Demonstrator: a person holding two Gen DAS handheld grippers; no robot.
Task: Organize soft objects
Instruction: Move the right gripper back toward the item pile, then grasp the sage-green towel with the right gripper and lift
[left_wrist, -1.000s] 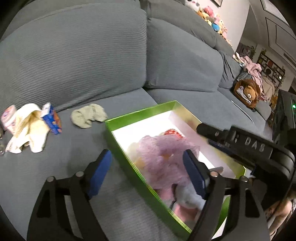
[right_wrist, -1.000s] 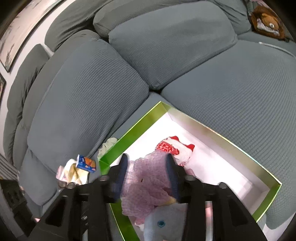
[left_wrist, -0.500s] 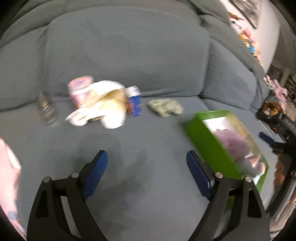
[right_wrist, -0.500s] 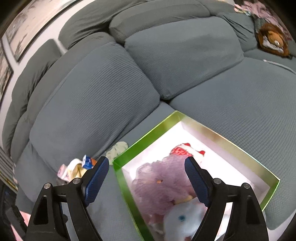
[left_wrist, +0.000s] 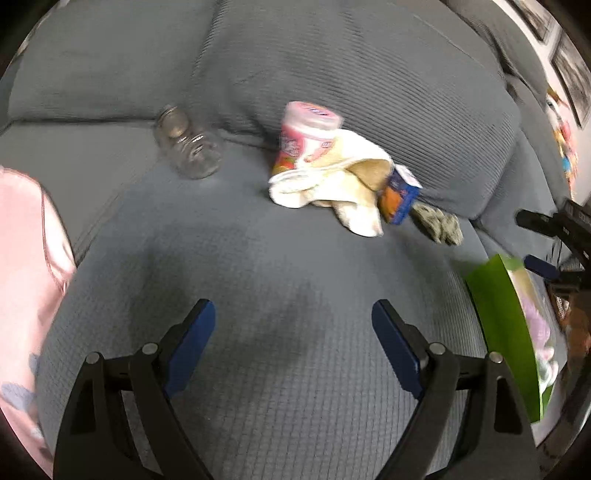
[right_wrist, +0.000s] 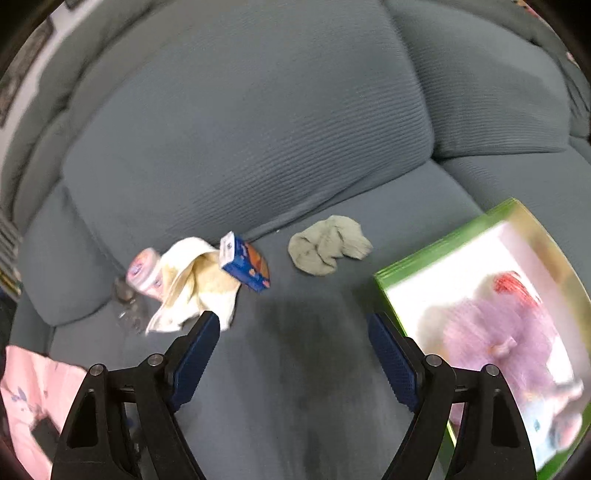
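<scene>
Both the left gripper (left_wrist: 293, 345) and right gripper (right_wrist: 293, 356) hover spread and empty, the grey-green sock (right_wrist: 328, 244) ahead of the right fingers, likely next for the green box (right_wrist: 413, 264).

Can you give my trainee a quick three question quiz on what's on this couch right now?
1. True or false: both the left gripper and the right gripper are open and empty.
2. In the right wrist view, what lies between the blue carton and the green box?
3. Which soft item is already inside the green box? A) cream cloth B) purple mesh pouf C) clear jar

Key: 1 true. 2 the grey-green sock, lying apart from both. 3 B.
</scene>
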